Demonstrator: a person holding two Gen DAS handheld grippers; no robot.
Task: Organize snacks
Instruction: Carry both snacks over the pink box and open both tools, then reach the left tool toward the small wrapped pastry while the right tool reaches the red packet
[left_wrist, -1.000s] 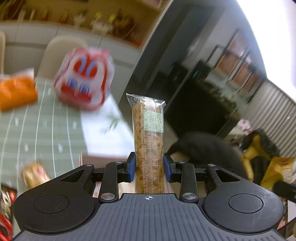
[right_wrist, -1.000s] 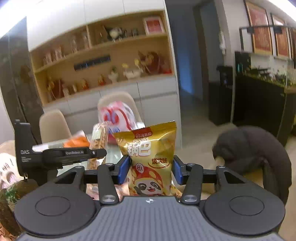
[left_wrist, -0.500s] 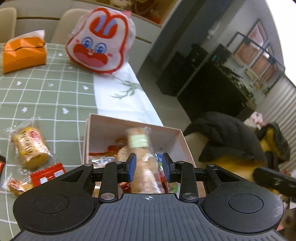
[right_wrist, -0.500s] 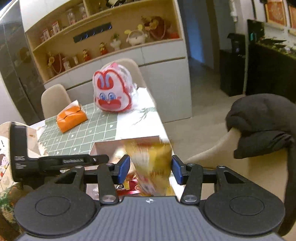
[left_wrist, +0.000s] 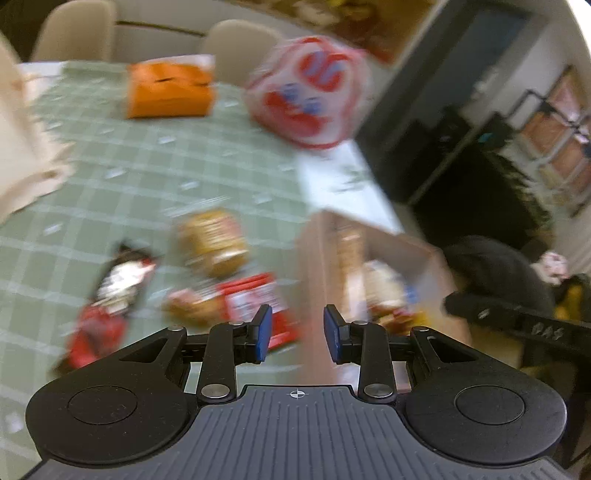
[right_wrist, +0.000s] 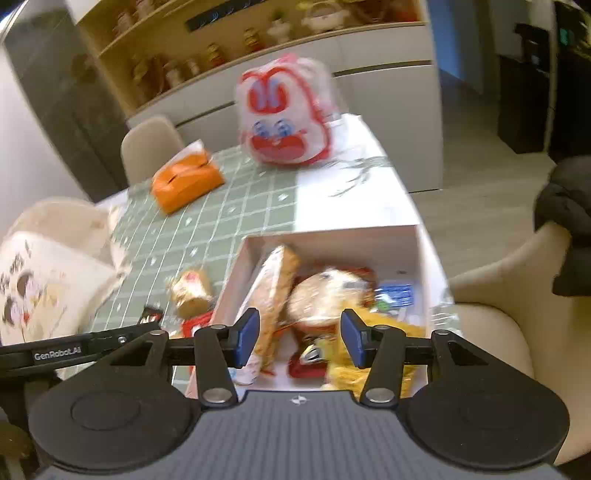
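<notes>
A white box (right_wrist: 332, 238) on the green checked table holds several snacks: a long cracker pack (right_wrist: 275, 295) leaning at its left, a yellow chip bag (right_wrist: 365, 365) at the front. My right gripper (right_wrist: 300, 338) is open and empty above the box. My left gripper (left_wrist: 297, 334) is open and empty over the box's left wall (left_wrist: 314, 266). Loose snacks lie left of the box: a round brown pack (left_wrist: 214, 242), a red pack (left_wrist: 255, 299), a dark red pack (left_wrist: 110, 295). The left view is blurred.
A red-and-white rabbit bag (right_wrist: 286, 118) and an orange tissue pouch (right_wrist: 186, 181) stand at the table's far side. A cream cloth bag (right_wrist: 48, 273) is at the left. A beige chair with a dark coat (right_wrist: 569, 221) is at the right.
Both grippers have opened. The cracker pack left the left gripper and the chip bag left the right one; both now lie in the box. The left gripper swung left.
</notes>
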